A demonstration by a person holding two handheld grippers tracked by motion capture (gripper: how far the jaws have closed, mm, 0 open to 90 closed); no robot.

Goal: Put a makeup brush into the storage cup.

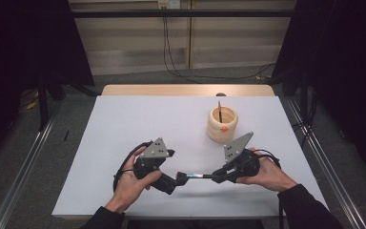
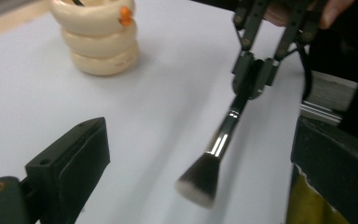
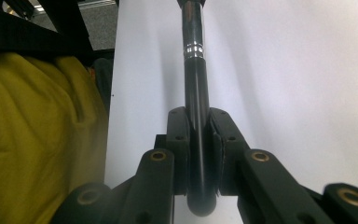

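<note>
The right hand-held gripper [image 3: 198,140] is clenched on the butt end of the black-handled makeup brush with a chrome ferrule and dark, pale-tipped bristle head [image 2: 216,154]. Its pads meet the handle from both sides, so the brush projects straight out along the jaw line. In the high view the brush [image 1: 198,176] spans the gap between the two tools, just above the white-topped bench [image 1: 124,124].

The left hand-held gripper [image 1: 181,180] is released. Its jaws stand wide apart, one to each side of the bristle head, with no pad touching it. This leaves the whole load on the right grip.

The cream-coloured holder of three stacked rings with an orange spot near its rim [image 1: 222,125] stands upright on the bench, beyond the right hand-held gripper and close to it. A thin stick rises from its open centre.

Judgement: holding the brush by the handle end keeps the bristle head free, which suits a head-first or handle-first insertion into the holder. The wide left jaws give clearance for the brush to be carried away.
</note>
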